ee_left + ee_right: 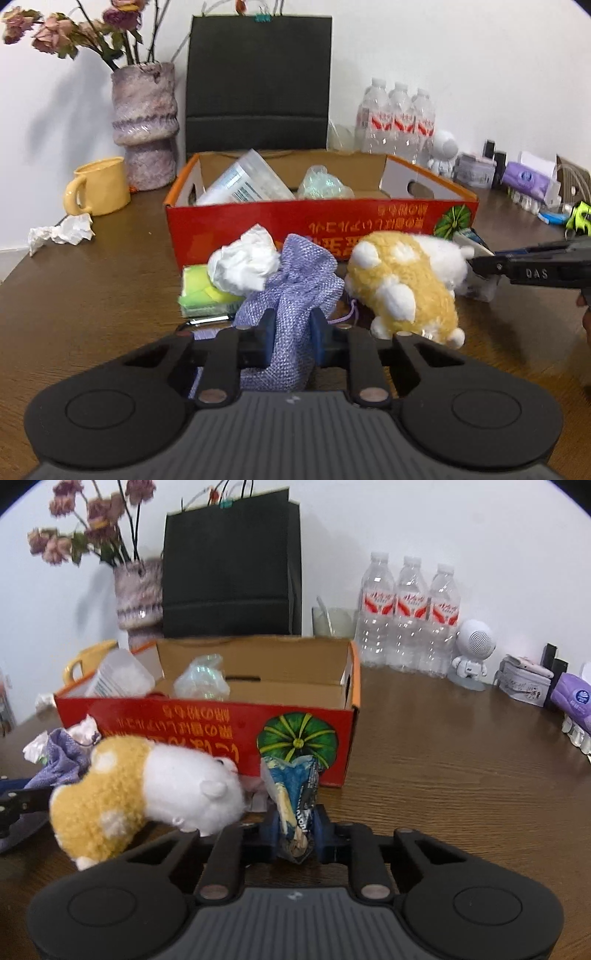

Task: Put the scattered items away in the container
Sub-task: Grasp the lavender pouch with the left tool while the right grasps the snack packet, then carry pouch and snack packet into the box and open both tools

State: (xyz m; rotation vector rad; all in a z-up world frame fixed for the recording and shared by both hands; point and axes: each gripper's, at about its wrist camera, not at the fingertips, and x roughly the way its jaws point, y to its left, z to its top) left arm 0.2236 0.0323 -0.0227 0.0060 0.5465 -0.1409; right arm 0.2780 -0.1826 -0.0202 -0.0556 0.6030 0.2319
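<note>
Lilac mesh pouch [291, 295] pinched in left tool [291, 341], blue snack wrapper [295, 805] pinched in right tool [295, 830]; both gripped low, ready for red box [321, 221].

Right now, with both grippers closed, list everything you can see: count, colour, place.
box: one, red, table centre
tub: one, clear, inside box
plastic wad: one, greenish, inside box
pouch: one, lilac, before box
plush toy: one, yellow-white, beside pouch
snack wrapper: one, blue, before box
tissue wads: two, white, left side
green pack: one, under tissue
mug: one, yellow
vase: one, mauve
bag: one, black
bottles: three, clear
figurine: one, white
left gripper: jaws shut on pouch
right gripper: jaws shut on snack wrapper
</note>
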